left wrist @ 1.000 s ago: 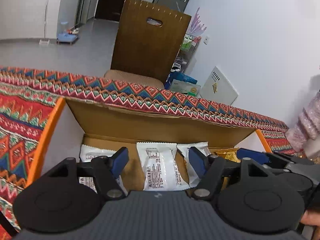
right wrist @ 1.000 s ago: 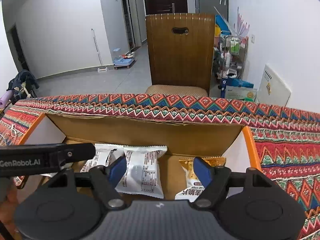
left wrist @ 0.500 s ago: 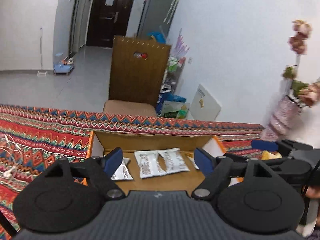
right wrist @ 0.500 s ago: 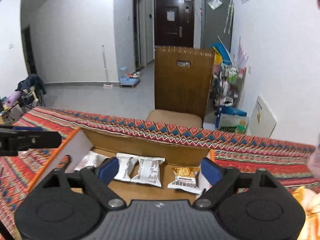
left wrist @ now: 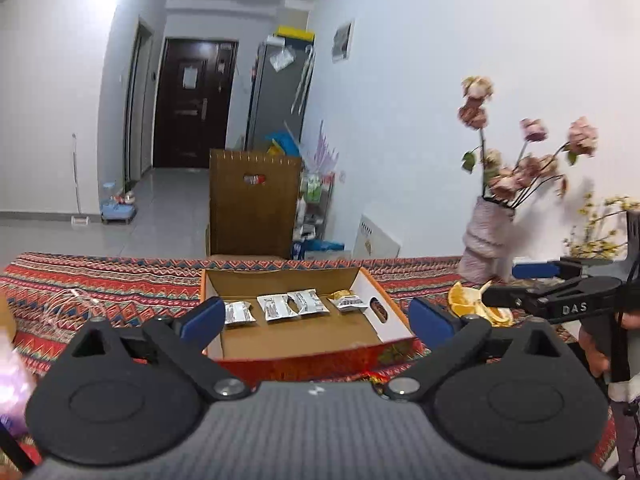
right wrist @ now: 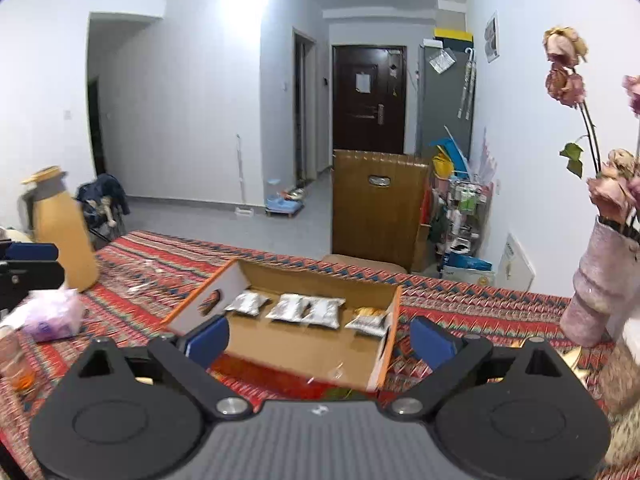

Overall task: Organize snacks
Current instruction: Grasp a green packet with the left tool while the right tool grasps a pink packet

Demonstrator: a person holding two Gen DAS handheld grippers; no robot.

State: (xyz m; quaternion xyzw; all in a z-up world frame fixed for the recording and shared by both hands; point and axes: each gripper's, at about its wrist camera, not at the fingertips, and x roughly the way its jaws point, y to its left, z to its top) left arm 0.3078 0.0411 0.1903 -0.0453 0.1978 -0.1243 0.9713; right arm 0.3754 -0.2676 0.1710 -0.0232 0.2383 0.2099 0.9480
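Left wrist view shows the left gripper [left wrist: 316, 318] with nothing between its blue pads, the jaws opening wide in front of the cardboard box [left wrist: 384, 322] on the patterned tablecloth [left wrist: 100, 280]. Four snack packets [left wrist: 292, 305] lie in a row along the far wall of the box, three silver and one golden at the right end. The right gripper [right wrist: 320, 340] is likewise empty, its jaws spreading, aimed at the same box from the other side. From where I stand, the risk looks to be beside the box rather than in it: the pink vase [right wrist: 596, 292] of dried flowers stands near on the right, the tan flask [right wrist: 60, 228] on the left, and a wide swing toward more snacks could tip either one. The orange peel [left wrist: 476, 306] and the purple bag [right wrist: 52, 314] also clutter the reach.
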